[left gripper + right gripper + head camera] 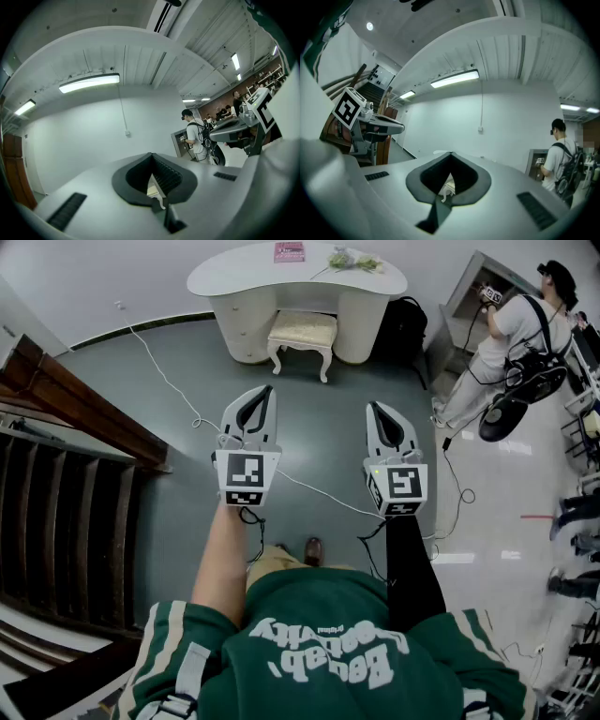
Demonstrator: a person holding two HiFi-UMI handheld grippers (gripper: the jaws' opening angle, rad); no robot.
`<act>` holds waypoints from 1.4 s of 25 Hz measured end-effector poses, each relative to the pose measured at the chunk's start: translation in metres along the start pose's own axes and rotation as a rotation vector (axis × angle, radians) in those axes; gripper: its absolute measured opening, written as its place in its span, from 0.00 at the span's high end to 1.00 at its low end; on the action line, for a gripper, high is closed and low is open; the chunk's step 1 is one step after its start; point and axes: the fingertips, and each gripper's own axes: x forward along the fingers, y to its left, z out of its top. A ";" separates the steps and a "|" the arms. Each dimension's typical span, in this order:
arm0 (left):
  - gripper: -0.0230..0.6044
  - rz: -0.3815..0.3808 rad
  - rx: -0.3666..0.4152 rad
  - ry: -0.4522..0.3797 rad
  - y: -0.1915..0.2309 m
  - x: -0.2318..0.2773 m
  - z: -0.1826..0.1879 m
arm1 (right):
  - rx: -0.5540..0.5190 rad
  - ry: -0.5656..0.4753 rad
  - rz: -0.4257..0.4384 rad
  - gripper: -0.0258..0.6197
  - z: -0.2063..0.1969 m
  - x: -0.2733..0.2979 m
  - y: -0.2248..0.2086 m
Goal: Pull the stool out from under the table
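Two grippers are held level and side by side ahead of the wearer, the left gripper (pixel 266 392) and the right gripper (pixel 377 409), both pointing toward twelve o'clock; each pair of jaws is pressed together with nothing between them; each gripper view shows the ribbed pads meeting at the tip, with only a pale sliver of the furniture ahead in the dark gap behind.

The stool (pixel 302 332), cream with a cushioned top and curved white legs, stands at twelve o'clock, well apart from both grippers; its rear part is tucked under the table (pixel 225 279), between the two pedestals; its front legs stand out on the grey floor (pixel 319 437).

On the white, kidney-shaped tabletop a pink sheet (pixel 289 252) lies at the far edge; a sprig of greenery (pixel 354 261) lies toward one o'clock of it; a black bag (pixel 403 329) sits on the floor just beside the right pedestal.

A white cable (pixel 169 381) runs from the wall at eleven o'clock across the floor and passes beneath the grippers; a wooden staircase (pixel 66 474) fills the nine o'clock side.

At two o'clock a second person (pixel 511 343), wearing a black pack, faces a wall box (pixel 473 287); at six o'clock are the wearer's green sweatshirt (pixel 328 643) and one shoe (pixel 313 549).
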 end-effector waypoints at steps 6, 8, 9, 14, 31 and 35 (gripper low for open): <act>0.94 0.007 -0.007 -0.001 -0.003 -0.002 -0.001 | 0.019 -0.013 -0.001 0.95 0.000 -0.002 -0.005; 0.94 0.012 -0.003 0.001 -0.004 -0.003 0.000 | 0.023 -0.015 -0.001 0.95 -0.001 -0.003 -0.006; 0.94 0.014 -0.002 0.001 -0.004 -0.004 0.000 | 0.030 -0.018 -0.002 0.95 -0.001 -0.003 -0.008; 0.94 0.025 0.004 0.007 -0.001 -0.009 0.002 | 0.074 -0.031 -0.001 0.95 -0.001 0.000 -0.008; 0.94 -0.019 -0.029 0.023 0.053 0.080 -0.041 | 0.055 0.017 -0.037 0.95 -0.022 0.089 -0.027; 0.94 -0.032 -0.027 0.014 0.081 0.129 -0.052 | 0.049 0.031 -0.058 0.95 -0.020 0.142 -0.037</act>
